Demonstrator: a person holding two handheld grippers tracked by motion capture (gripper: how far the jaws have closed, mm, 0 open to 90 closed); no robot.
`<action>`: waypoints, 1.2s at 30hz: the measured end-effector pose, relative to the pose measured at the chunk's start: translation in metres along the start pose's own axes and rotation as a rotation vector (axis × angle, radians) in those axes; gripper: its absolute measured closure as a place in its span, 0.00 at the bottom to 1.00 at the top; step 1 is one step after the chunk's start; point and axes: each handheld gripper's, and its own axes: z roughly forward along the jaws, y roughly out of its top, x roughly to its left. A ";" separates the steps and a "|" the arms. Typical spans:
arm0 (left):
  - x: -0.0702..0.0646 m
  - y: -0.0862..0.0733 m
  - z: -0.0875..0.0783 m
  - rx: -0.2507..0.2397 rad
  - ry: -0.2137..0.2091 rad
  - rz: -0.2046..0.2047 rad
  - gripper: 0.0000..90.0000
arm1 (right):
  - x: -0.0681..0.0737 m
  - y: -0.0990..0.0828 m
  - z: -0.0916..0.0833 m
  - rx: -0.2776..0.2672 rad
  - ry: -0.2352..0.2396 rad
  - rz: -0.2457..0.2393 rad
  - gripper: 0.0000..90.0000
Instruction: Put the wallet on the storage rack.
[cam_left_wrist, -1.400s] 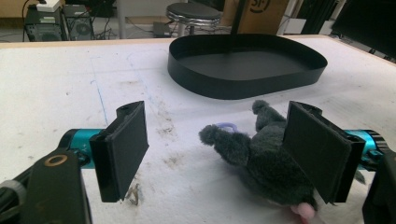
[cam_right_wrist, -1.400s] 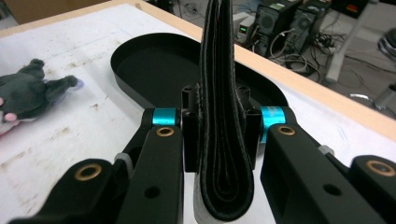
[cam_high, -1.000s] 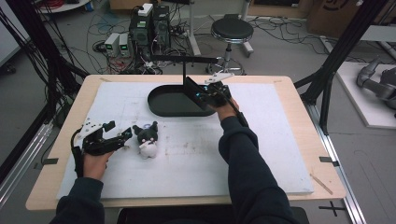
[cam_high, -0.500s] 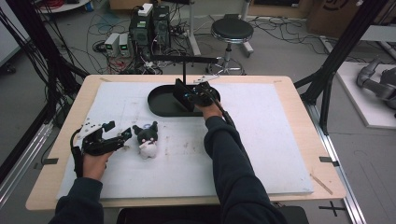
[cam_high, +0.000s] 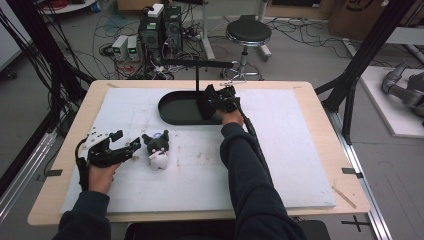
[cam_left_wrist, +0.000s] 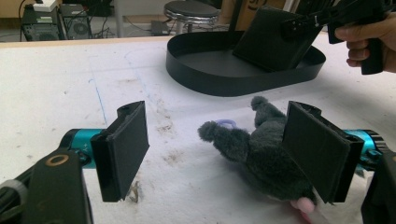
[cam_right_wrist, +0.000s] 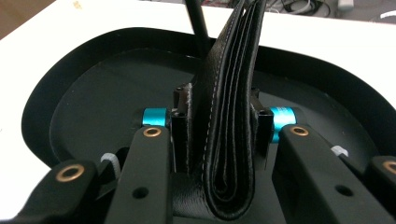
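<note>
A white foam mat (cam_high: 280, 165) covers the table, with a black oval tray (cam_high: 175, 111) as landmark toward its far side. The right gripper (cam_high: 212, 102) holds a folded black wallet (cam_right_wrist: 231, 116) upright over the tray's right half, its fold edge down and long axis vertical; the jaws have just been easing open, the wallet between them. Near side of the tray, the left gripper (cam_left_wrist: 219, 154) stands wide around a grey plush toy (cam_high: 157, 147).

You see a black wallet (cam_right_wrist: 229, 116) with pale stitching over a black tray (cam_high: 175, 107). At the lower left of the high view lies a dark grey plush toy (cam_high: 156, 149) with a white belly and pink mouth, on white table covering (cam_high: 300, 150).
</note>
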 end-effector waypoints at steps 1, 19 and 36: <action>0.000 0.000 0.000 0.000 0.000 0.000 0.25 | 0.000 0.000 0.000 0.000 0.000 0.004 0.77; 0.001 0.000 0.000 -0.001 0.001 -0.004 0.25 | 0.008 0.000 -0.003 0.113 -0.267 -0.295 0.30; -0.009 -0.001 0.001 0.009 -0.023 0.006 0.25 | -0.028 -0.019 -0.129 0.004 -0.131 -0.254 0.29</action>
